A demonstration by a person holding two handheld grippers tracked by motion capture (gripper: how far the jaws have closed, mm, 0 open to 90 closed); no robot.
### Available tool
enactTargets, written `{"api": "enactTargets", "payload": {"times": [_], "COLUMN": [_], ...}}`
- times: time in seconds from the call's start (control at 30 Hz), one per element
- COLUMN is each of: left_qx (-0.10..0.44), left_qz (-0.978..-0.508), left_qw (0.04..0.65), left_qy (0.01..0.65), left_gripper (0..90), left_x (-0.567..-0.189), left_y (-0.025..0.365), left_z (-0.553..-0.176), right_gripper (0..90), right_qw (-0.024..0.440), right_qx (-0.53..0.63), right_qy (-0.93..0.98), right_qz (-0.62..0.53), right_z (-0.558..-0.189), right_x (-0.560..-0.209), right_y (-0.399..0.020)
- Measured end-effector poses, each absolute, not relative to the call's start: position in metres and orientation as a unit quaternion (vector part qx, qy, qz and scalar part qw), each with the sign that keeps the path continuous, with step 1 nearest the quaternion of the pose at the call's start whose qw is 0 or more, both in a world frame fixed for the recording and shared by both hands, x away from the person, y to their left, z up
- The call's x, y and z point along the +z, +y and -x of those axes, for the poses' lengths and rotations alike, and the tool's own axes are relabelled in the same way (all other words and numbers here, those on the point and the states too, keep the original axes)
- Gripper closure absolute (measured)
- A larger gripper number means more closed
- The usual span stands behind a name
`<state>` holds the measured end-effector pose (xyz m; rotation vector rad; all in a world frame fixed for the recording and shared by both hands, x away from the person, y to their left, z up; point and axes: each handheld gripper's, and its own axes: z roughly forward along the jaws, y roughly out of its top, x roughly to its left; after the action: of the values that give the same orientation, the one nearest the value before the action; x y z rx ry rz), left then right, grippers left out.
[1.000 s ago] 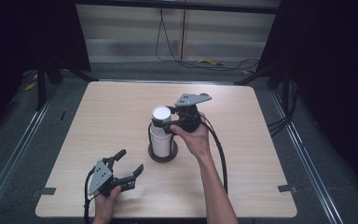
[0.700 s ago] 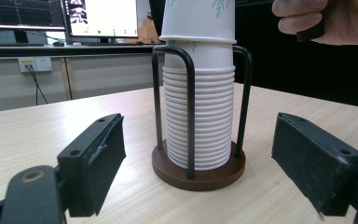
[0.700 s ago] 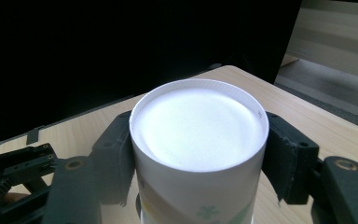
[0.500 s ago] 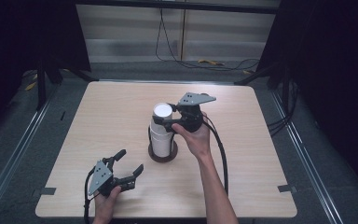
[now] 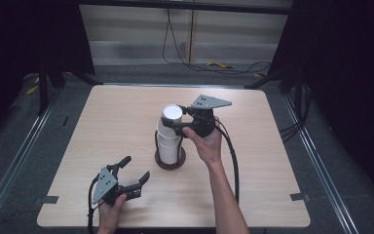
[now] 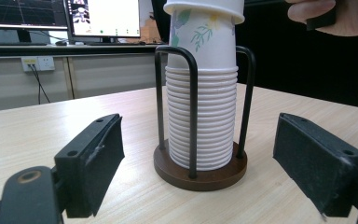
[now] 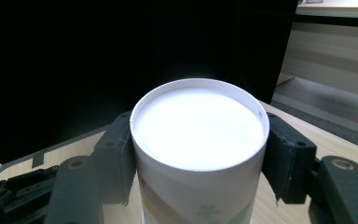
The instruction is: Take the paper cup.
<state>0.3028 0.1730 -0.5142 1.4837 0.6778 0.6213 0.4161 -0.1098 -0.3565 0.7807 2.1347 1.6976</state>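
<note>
Right claw (image 5: 175, 127) has just been closing and pinches the inverted top white floral paper cup (image 5: 171, 117), likely to lift it off the stack in its black wire holder (image 5: 170, 160); left claw (image 5: 132, 173) rests spread on the pale wooden worktop (image 5: 253, 161).

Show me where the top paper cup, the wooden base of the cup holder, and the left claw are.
top paper cup (image 7: 199, 128), right gripper view, on its white upturned bottom.
wooden base (image 6: 200, 173), left gripper view, on its front rim.
left claw (image 5: 134, 171), high view, midway between its open fingertips.

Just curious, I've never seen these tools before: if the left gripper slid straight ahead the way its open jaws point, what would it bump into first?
Probably the cup holder: its wooden base and black wire posts stand dead ahead of the left gripper, with the stacked paper cups inside. Depth is hard to judge.
</note>
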Motion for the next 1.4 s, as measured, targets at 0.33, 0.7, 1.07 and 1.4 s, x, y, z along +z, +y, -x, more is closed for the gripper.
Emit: {"api": "enactTargets", "payload": {"times": [0.33, 0.7, 1.07, 1.4], "left_qx": [0.272, 0.269, 0.266, 0.272], "left_qz": [-0.651, -0.651, -0.653, -0.656], "left_qw": [0.643, 0.644, 0.646, 0.638], "left_qy": [0.297, 0.296, 0.294, 0.299], "left_gripper": [15.8, 18.1, 17.4, 17.9], "left_x": [-0.514, -0.514, -0.514, -0.514], "left_y": [0.173, 0.173, 0.173, 0.172], "left_z": [-0.303, -0.303, -0.303, -0.304], "right_gripper": [35.7, 36.0, 36.1, 36.1], "right_qw": [0.153, 0.15, 0.142, 0.147], "right_qx": [0.615, 0.636, 0.664, 0.667], "right_qy": [0.725, 0.708, 0.684, 0.679], "right_qz": [-0.27, -0.268, -0.267, -0.267], "right_z": [-0.413, -0.411, -0.411, -0.407], "right_x": [-0.351, -0.346, -0.336, -0.332], "right_y": [-0.115, -0.124, -0.132, -0.139]}}
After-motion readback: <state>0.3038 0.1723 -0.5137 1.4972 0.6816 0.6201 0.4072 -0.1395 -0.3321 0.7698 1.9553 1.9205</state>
